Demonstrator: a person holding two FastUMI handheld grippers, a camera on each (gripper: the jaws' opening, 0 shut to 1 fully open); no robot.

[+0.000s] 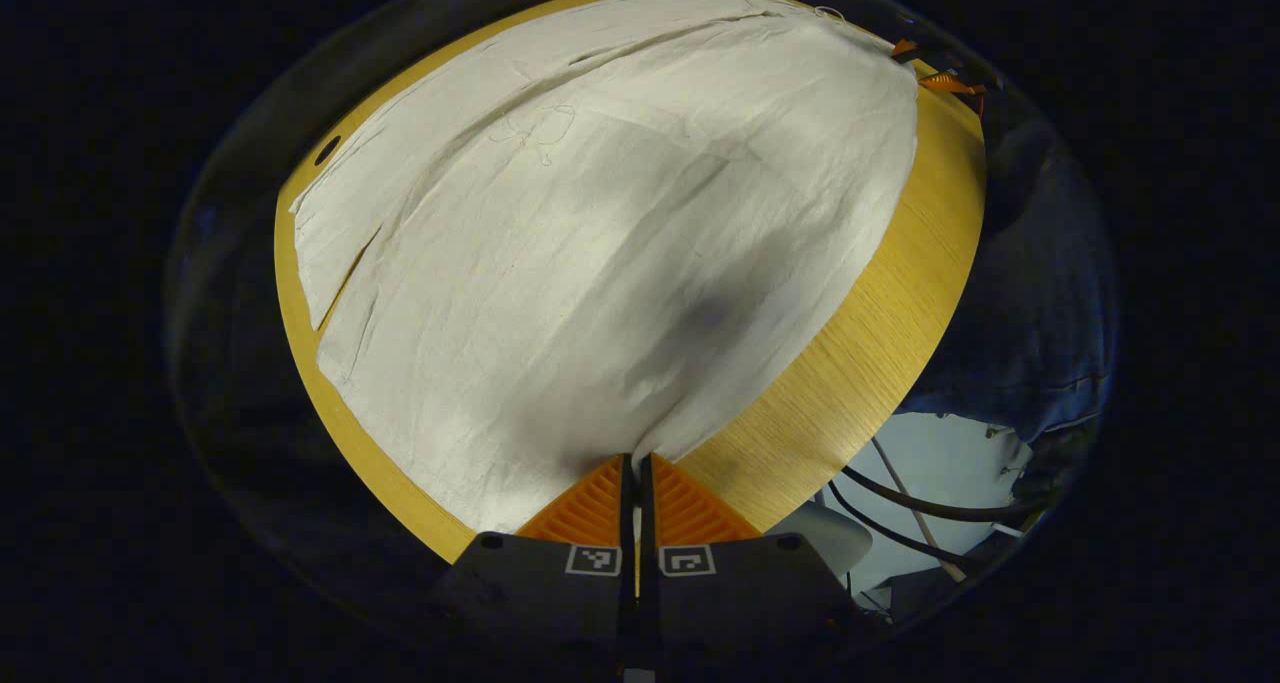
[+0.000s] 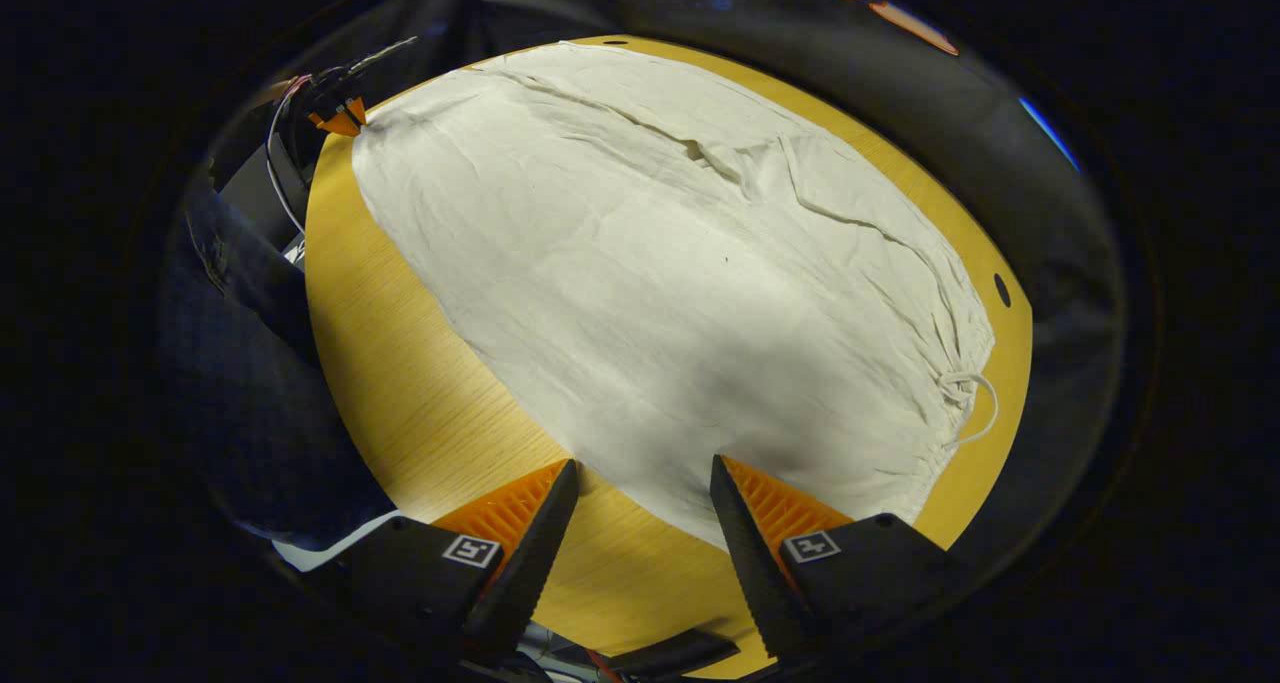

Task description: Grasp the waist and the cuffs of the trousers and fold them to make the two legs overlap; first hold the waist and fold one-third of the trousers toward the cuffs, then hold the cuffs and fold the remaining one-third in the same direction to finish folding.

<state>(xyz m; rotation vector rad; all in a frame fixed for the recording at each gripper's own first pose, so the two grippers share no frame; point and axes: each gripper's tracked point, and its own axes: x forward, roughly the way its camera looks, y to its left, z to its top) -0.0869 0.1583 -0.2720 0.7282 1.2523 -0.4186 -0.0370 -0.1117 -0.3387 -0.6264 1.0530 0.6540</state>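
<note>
Off-white trousers (image 1: 600, 243) lie spread flat on a round-looking wooden table (image 1: 860, 343). In the left gripper view the cuff edge runs up the left side, and my left gripper (image 1: 637, 460) is shut on the near cuff corner. The cloth bunches into its closed fingers. That gripper shows far off in the right gripper view as the left gripper (image 2: 338, 115), at the cloth's top-left corner. My right gripper (image 2: 640, 488) stands open at the waist end of the trousers (image 2: 680, 293), with the near waist corner lying between its fingers. The drawstring (image 2: 975, 403) hangs at the right.
A person in dark clothing (image 1: 1040, 293) stands close to the table's near side. Cables (image 1: 900, 508) run over the pale floor below the table edge. A small dark hole (image 2: 1002, 289) sits in the tabletop (image 2: 420, 383) by the waistband. Bare wood lies left of the right gripper.
</note>
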